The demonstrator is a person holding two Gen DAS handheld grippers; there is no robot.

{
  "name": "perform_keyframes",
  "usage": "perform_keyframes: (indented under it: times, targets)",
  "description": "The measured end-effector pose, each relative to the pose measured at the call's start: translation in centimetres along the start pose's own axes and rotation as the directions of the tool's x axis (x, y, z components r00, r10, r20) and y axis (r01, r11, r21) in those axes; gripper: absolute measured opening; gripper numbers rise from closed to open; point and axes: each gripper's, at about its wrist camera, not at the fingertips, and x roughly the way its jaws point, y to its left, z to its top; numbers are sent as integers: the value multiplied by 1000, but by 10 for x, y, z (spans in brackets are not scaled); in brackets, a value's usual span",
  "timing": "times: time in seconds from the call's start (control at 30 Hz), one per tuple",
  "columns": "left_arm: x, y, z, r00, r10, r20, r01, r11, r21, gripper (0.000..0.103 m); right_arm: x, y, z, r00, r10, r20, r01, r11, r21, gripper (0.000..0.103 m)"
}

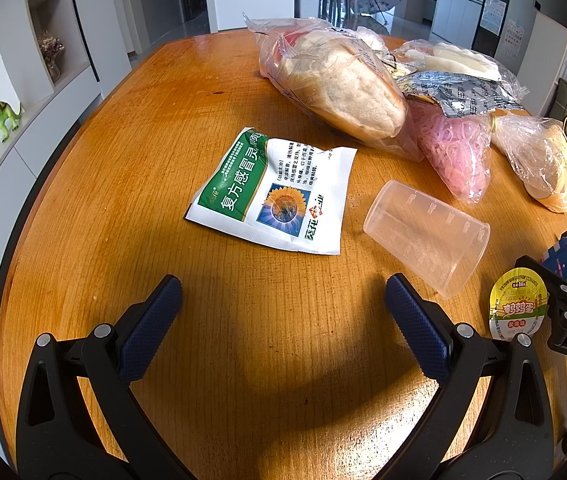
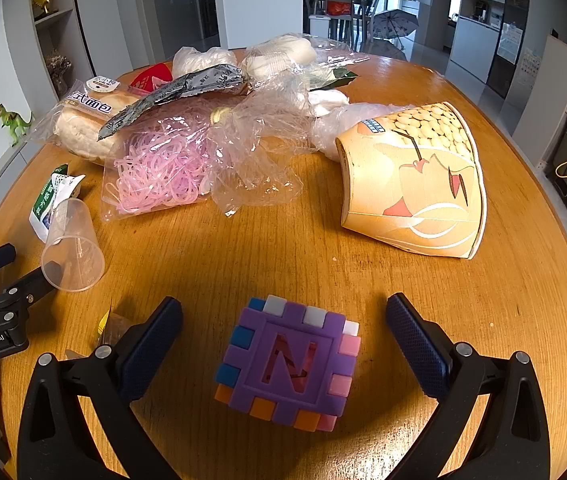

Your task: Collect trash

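Note:
My left gripper (image 1: 283, 296) is open and empty, low over the wooden table (image 1: 123, 184). Just ahead of it lies a green and white medicine sachet (image 1: 273, 194), with a clear plastic cup (image 1: 429, 236) on its side to the right. My right gripper (image 2: 283, 316) is open, with a purple foam letter cube (image 2: 289, 360) lying between its fingers, untouched. A crushed paper cup (image 2: 411, 180) lies ahead to the right. The clear cup (image 2: 71, 246) and sachet (image 2: 49, 196) show at the left of the right wrist view.
A bagged bread loaf (image 1: 339, 84), a bag of pink rubber bands (image 2: 159, 168), crumpled clear plastic (image 2: 255, 148), a silver wrapper (image 2: 175, 94) and white buns (image 2: 279, 54) crowd the far half. A small sealed snack cup (image 1: 517, 304) lies at the right.

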Motion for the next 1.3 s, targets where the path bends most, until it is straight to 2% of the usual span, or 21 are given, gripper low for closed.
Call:
perform_keyframes:
  times: [1.3]
  targets:
    - [0, 0, 0, 1000, 0, 0, 0, 1000, 0, 98, 1, 1, 1, 1000, -1, 0, 1, 1000, -4, 101]
